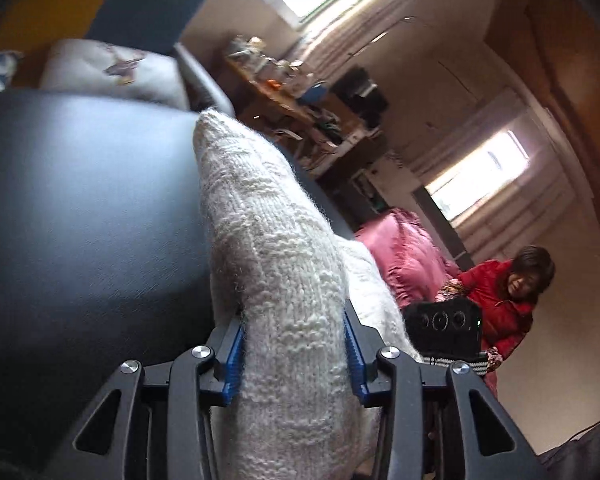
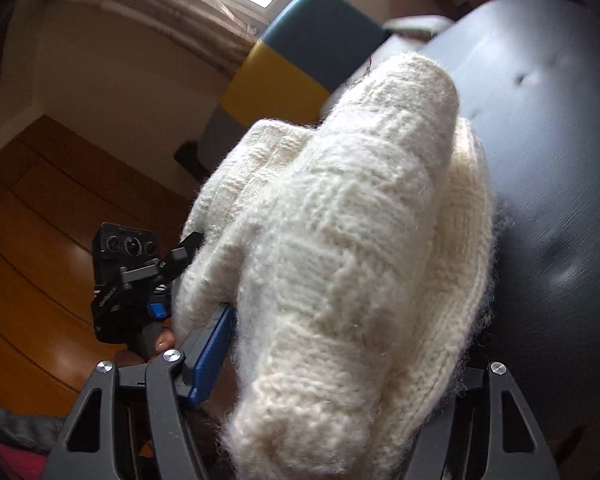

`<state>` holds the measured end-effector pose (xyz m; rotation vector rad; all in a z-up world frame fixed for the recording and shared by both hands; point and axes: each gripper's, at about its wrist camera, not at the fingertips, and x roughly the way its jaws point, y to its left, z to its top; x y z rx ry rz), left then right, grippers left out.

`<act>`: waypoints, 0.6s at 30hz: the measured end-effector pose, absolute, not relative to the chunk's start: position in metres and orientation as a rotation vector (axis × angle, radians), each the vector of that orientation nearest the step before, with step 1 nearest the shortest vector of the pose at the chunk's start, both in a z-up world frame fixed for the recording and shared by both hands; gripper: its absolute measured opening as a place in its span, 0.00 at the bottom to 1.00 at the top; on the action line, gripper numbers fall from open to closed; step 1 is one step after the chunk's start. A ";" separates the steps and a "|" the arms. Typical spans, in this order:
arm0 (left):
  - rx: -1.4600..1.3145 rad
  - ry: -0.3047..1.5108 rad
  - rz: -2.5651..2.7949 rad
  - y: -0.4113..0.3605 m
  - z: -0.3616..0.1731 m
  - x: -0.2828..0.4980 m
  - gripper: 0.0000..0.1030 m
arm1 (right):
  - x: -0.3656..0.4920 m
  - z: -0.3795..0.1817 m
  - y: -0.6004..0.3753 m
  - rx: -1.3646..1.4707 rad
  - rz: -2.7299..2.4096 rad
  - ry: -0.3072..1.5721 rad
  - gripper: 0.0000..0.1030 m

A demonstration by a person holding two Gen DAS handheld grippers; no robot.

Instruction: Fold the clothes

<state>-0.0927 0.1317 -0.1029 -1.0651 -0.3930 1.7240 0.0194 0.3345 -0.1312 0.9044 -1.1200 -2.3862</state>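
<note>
Cream wool sweater [image 1: 284, 280], chunky fuzzy knit, is bunched and lifted over the dark leather-look surface [image 1: 80, 200], near its edge. Left tool [image 1: 294, 354] is clenched on a thick fold of knit between blue ribbed pads. Right tool [image 2: 324, 344] also grips a rolled wad of the sweater; its right pad is hidden by wool. Step looks like mid-fold carry. Next move probably calls for laying the fold down flat and aligned, then releasing. Bulky knit may spring open.

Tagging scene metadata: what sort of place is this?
Likely a lived-in home room: wood floor, cluttered wooden shelf, curtained window. Both tools grip a cream knit garment over a dark padded surface.
</note>
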 end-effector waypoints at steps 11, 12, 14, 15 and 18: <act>-0.988 -0.244 1.598 0.315 -0.057 -0.137 0.41 | 0.022 -0.079 0.453 0.766 -2.698 -1.138 0.67; -0.996 -0.210 1.600 0.335 -0.060 -0.142 0.41 | 0.022 -0.081 0.463 0.772 -2.721 -1.156 0.68; -1.054 -0.140 1.626 0.373 -0.075 -0.151 0.42 | 0.017 -0.102 0.483 0.860 -2.783 -1.198 0.68; -1.098 -0.098 1.649 0.391 -0.087 -0.156 0.42 | 0.015 -0.116 0.493 0.926 -2.817 -1.223 0.69; -1.281 0.139 1.808 0.437 -0.138 -0.164 0.40 | 0.012 -0.158 0.506 0.981 -2.861 -1.324 0.72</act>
